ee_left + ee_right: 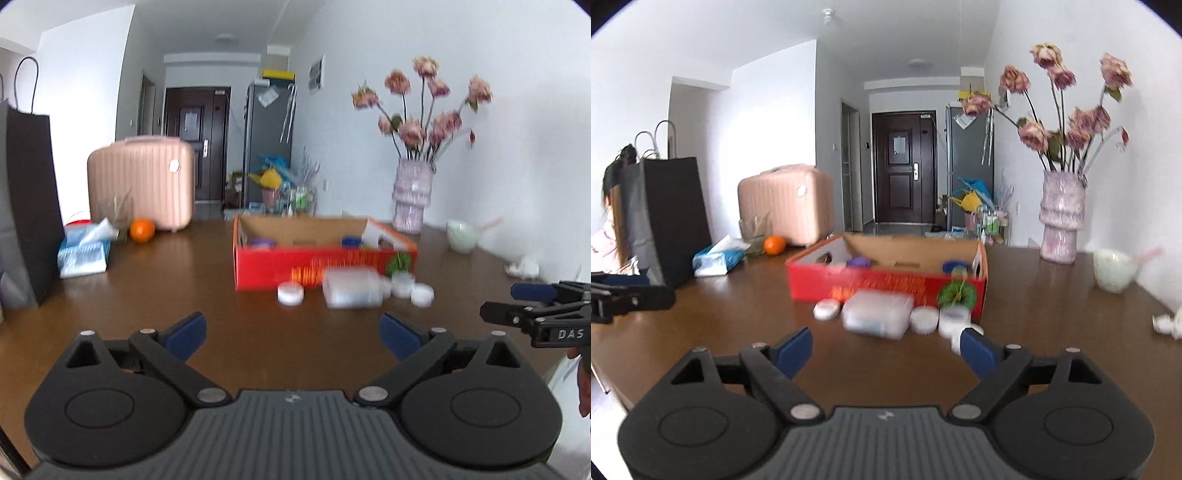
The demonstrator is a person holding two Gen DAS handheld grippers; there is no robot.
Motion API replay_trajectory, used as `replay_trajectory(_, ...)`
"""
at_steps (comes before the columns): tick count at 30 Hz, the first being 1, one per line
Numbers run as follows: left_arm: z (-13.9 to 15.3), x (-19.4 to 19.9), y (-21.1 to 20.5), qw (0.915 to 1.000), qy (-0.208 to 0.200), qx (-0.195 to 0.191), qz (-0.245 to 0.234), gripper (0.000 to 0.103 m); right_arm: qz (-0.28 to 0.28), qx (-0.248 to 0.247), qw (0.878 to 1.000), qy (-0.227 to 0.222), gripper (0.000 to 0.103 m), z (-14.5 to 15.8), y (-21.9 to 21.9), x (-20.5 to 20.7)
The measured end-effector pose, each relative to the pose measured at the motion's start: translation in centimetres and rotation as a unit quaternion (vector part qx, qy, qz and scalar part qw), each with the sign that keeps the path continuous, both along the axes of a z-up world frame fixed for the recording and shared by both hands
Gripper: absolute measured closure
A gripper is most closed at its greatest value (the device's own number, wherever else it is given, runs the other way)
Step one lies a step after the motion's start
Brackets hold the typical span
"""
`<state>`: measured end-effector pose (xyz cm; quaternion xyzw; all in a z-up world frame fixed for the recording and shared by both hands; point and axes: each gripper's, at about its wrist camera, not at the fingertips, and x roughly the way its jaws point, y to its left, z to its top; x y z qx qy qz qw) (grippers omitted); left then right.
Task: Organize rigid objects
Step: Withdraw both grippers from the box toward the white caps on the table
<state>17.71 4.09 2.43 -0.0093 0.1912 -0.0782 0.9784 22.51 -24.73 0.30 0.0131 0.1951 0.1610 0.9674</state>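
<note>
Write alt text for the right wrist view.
The right gripper, jaws open and empty, faces a clear plastic lidded box and small round white containers on a brown wooden table, in front of an open red cardboard box. A pink ceramic vase of faded flowers stands far right.

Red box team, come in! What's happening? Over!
Left gripper and right gripper open, empty. Clear container and white jars sit outside the red box. Path clear. Over.

black grippers [293, 334], blue fingertips [186, 334]
</note>
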Motion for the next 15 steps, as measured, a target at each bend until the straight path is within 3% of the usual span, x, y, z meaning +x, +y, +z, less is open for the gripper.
replay_trajectory(6,-2.1,-0.5,-1.2,0.9991,0.039,0.012,-0.013,0.001,0.004,0.011,1.0,0.012,0.016,-2.5,-0.4,-3.7)
replay_trajectory(15,-3.0,2.9,-2.6,0.9979,0.059,0.018,-0.02,0.001,-0.031,0.014,0.999,0.033,0.016,-3.6,-1.9,-1.6)
